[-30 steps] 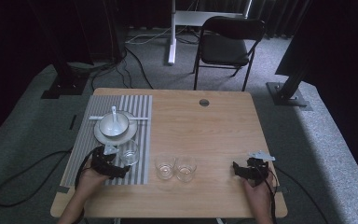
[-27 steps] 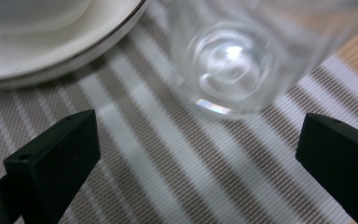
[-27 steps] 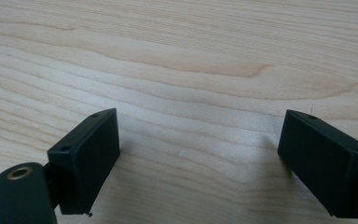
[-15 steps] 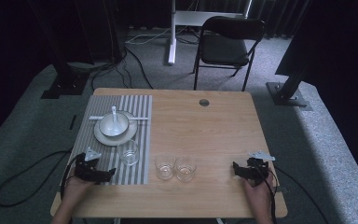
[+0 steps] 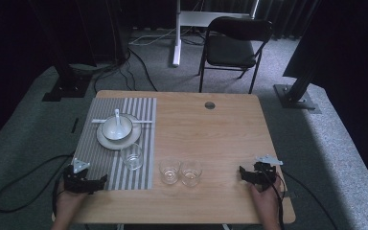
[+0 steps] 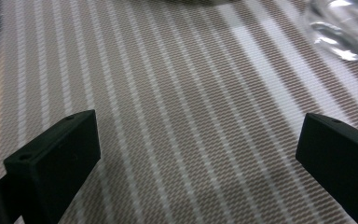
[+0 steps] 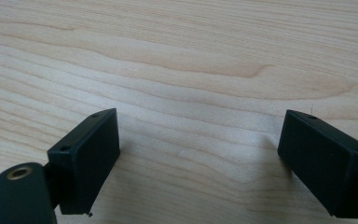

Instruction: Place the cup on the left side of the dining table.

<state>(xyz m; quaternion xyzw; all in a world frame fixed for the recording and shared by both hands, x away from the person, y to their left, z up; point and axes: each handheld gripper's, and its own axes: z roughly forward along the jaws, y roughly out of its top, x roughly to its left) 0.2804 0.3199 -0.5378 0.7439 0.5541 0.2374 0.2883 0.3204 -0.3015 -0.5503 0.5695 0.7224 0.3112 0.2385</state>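
Both grippers' fingers (image 6: 51, 158) spread wide, nothing between them.

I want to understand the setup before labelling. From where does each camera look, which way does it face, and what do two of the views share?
High view: above the person's side, looking forward and down on the table; both hands, left gripper and right gripper.
Left gripper view: on that gripper, jaws wide apart, over the striped placemat.
Right gripper view: jaws wide apart over bare wood.
Shared: the glass on the placemat, at the left gripper view's top right.
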